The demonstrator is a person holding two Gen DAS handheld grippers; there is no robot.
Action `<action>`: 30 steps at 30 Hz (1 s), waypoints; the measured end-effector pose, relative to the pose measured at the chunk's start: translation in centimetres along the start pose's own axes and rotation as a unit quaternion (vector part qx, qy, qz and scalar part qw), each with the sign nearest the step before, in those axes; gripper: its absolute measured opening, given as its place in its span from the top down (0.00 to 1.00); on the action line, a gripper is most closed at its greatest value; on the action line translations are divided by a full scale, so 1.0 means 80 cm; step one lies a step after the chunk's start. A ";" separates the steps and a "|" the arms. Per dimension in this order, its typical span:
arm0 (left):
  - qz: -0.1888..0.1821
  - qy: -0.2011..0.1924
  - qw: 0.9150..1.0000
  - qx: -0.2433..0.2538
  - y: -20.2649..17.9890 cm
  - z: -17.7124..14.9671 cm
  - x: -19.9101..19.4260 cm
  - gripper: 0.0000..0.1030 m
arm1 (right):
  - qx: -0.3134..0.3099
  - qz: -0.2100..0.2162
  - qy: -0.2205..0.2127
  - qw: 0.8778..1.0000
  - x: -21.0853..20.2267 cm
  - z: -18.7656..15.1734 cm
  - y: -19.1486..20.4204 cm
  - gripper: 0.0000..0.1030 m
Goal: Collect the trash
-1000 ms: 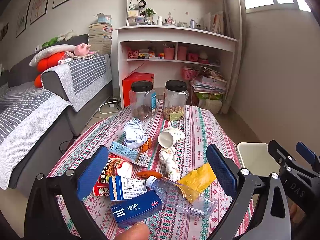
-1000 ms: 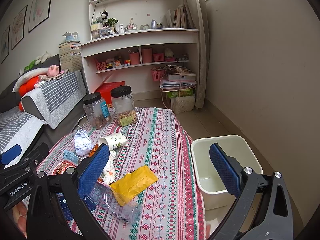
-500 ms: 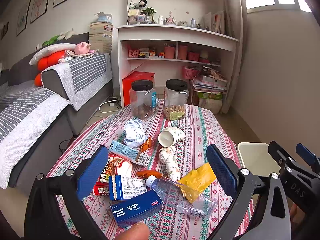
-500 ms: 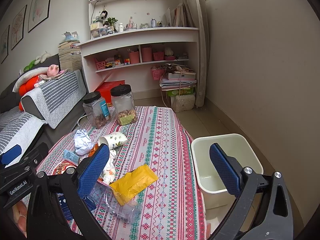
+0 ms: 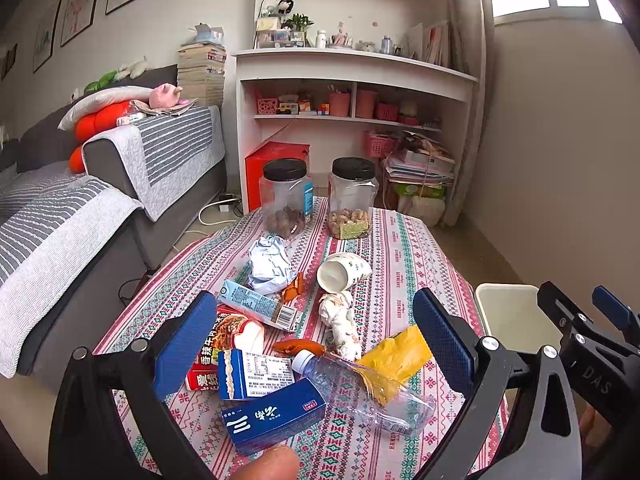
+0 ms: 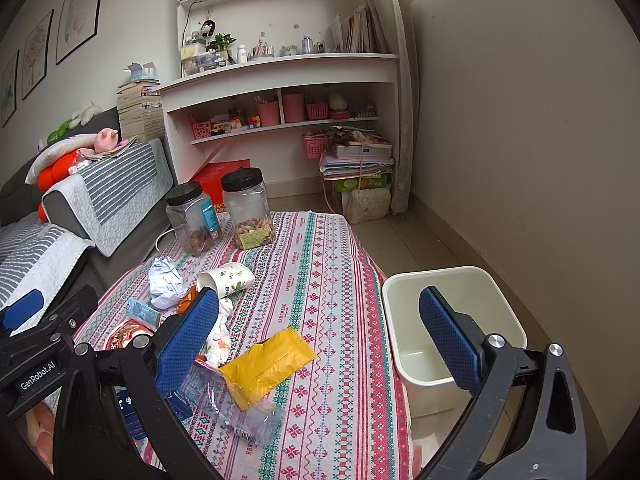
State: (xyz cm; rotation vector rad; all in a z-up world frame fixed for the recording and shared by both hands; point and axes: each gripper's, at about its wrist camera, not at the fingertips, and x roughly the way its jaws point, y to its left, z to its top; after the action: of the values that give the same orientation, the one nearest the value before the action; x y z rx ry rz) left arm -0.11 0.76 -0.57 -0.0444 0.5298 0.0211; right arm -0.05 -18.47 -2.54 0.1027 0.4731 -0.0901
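Trash lies on the patterned tablecloth (image 5: 404,248): a blue box (image 5: 276,414), a clear plastic bottle (image 5: 360,388), a yellow wrapper (image 5: 396,354), a noodle packet (image 5: 224,344), a tipped paper cup (image 5: 344,272), crumpled paper (image 5: 270,264) and a twisted tissue (image 5: 340,320). My left gripper (image 5: 316,344) hovers open above the near pile, holding nothing. My right gripper (image 6: 320,340) is open too, over the table's right edge, with the yellow wrapper (image 6: 268,364) and bottle (image 6: 244,412) low between its fingers. A white bin (image 6: 448,328) stands on the floor to the right of the table.
Two black-lidded jars (image 5: 284,196) (image 5: 352,200) stand at the table's far end. A grey sofa (image 5: 80,208) runs along the left. White shelves (image 5: 352,92) and stacked papers (image 5: 420,168) fill the back wall. A bare wall (image 6: 520,140) bounds the right.
Both views have shifted very slightly; the grippers remain open and no object on the table has moved.
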 end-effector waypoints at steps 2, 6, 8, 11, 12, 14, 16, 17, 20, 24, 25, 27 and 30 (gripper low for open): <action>0.000 0.000 1.000 0.000 0.000 -0.001 0.000 0.07 | 0.000 0.000 0.000 1.000 0.000 0.000 0.000 0.07; 0.001 0.000 1.000 -0.001 0.000 -0.001 0.001 0.07 | 0.001 0.000 0.000 1.000 0.001 -0.001 0.000 0.07; 0.001 0.001 1.000 -0.001 0.001 -0.002 0.002 0.07 | 0.001 0.000 0.001 1.000 0.001 -0.001 0.000 0.07; 0.001 0.001 1.000 -0.001 0.001 -0.007 0.005 0.07 | 0.000 0.000 0.002 1.000 0.001 -0.004 0.001 0.07; 0.001 0.001 1.000 -0.001 0.002 -0.008 0.005 0.07 | 0.000 0.000 0.001 1.000 0.000 -0.005 0.002 0.07; 0.001 0.002 1.000 -0.001 0.002 -0.007 0.005 0.07 | 0.000 0.000 0.001 1.000 0.000 -0.006 0.002 0.07; 0.001 0.003 1.000 -0.001 0.002 -0.009 0.007 0.07 | 0.001 0.000 0.001 1.000 0.001 -0.003 0.001 0.07; 0.001 0.003 1.000 -0.001 0.002 -0.011 0.008 0.07 | 0.001 0.000 0.002 1.000 0.001 -0.004 0.001 0.07; -0.001 0.004 1.000 -0.004 0.004 -0.014 0.010 0.07 | 0.002 0.003 0.010 1.000 0.003 -0.006 0.004 0.07; -0.005 0.022 1.000 -0.011 0.012 -0.006 0.021 0.07 | 0.009 0.016 0.042 0.999 0.016 -0.005 0.006 0.07; -0.004 0.029 0.999 -0.014 0.016 -0.001 0.025 0.07 | 0.013 0.020 0.051 0.998 0.019 -0.002 0.006 0.07; 0.005 0.047 0.999 -0.021 0.026 0.008 0.037 0.07 | 0.017 0.030 0.078 0.996 0.028 0.007 0.006 0.07; -0.002 0.081 0.995 -0.055 0.053 0.030 0.056 0.07 | 0.018 0.041 0.117 0.992 0.047 0.024 0.009 0.07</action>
State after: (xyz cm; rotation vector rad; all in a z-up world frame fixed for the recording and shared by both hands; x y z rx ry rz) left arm 4.86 5.11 -0.95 -0.1555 0.6897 0.0431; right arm 4.20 -18.19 -2.51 0.1694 0.7009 -0.0055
